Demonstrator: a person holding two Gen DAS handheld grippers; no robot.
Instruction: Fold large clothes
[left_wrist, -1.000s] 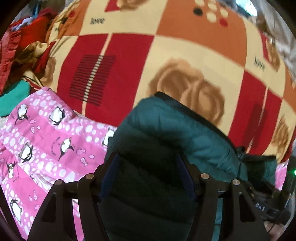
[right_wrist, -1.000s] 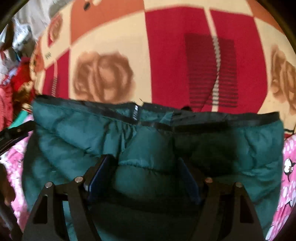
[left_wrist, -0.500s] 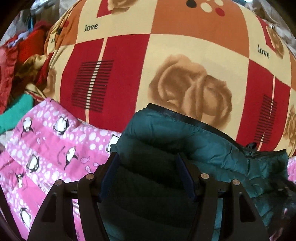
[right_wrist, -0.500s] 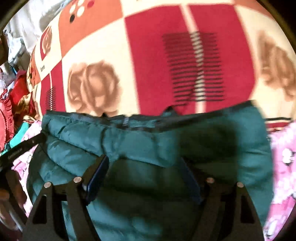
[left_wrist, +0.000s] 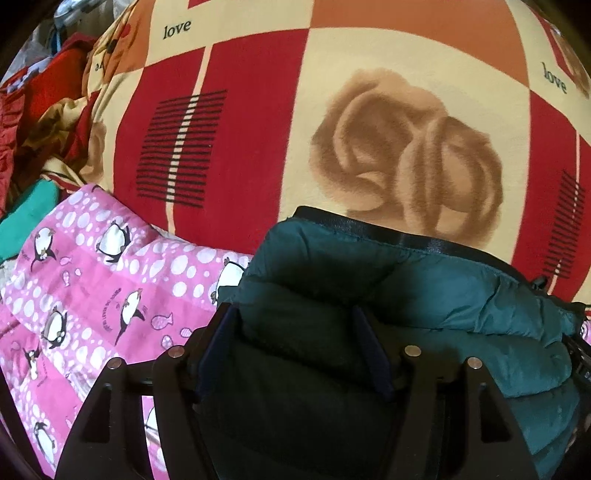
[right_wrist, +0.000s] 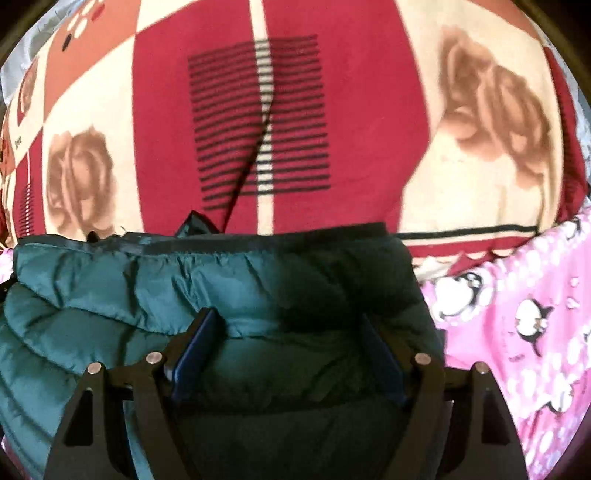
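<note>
A teal quilted puffer jacket (left_wrist: 443, 288) lies folded on the bed, its black-trimmed hem on the far side. My left gripper (left_wrist: 295, 332) grips the jacket's left end, a thick fold filling the gap between its blue pads (left_wrist: 218, 350); its jaws are opening. In the right wrist view the same jacket (right_wrist: 110, 288) stretches off to the left. My right gripper (right_wrist: 288, 339) holds the right end, padding bulging between its pads (right_wrist: 192, 347), and its jaws are easing open too.
The jacket rests on a red, cream and orange checked bedcover (left_wrist: 258, 129) with rose prints. A pink penguin blanket (left_wrist: 92, 295) lies at both near sides (right_wrist: 517, 314). Red and green clothes (left_wrist: 37, 110) are heaped far left. A thin black cord (right_wrist: 251, 173) crosses the cover.
Both grippers came down toward the bed with the jacket. The right one slid rightward, so the penguin blanket now fills its right side. The jacket's hem settled flatter on the cover.
</note>
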